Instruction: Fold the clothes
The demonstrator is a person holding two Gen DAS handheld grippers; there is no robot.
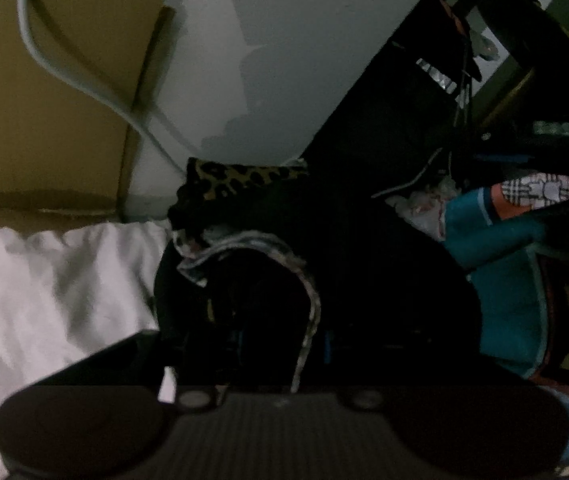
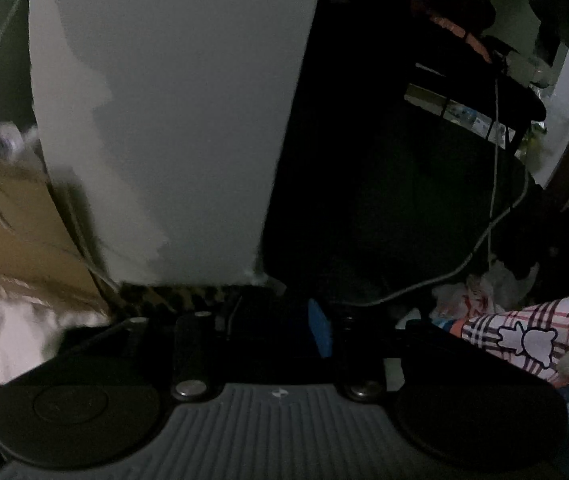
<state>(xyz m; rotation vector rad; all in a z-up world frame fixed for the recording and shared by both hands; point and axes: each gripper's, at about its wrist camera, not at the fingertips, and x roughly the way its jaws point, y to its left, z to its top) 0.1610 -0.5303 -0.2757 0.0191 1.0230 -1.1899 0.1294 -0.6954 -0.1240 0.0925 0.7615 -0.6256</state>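
Note:
A black garment (image 1: 364, 272) with a pale patterned neckline trim (image 1: 308, 292) lies bunched in the left wrist view. It rises between the dark fingers of my left gripper (image 1: 284, 340), which appears shut on it. Behind it a strip of leopard-print fabric (image 1: 244, 178) pokes out. In the right wrist view my right gripper (image 2: 256, 320) stands open over dark cloth, and its blue pad (image 2: 320, 336) shows on the right finger. I see nothing gripped between its fingers. The leopard-print fabric (image 2: 164, 294) lies just beyond them.
A white sheet (image 1: 44, 300) covers the left. A cardboard box (image 1: 44, 100) and a white cable (image 1: 84, 84) stand against a pale wall panel (image 1: 276, 60). A teal garment (image 1: 504, 280) and a plaid cloth (image 2: 524, 340) lie at the right. Dark furniture (image 2: 404, 180) fills the back right.

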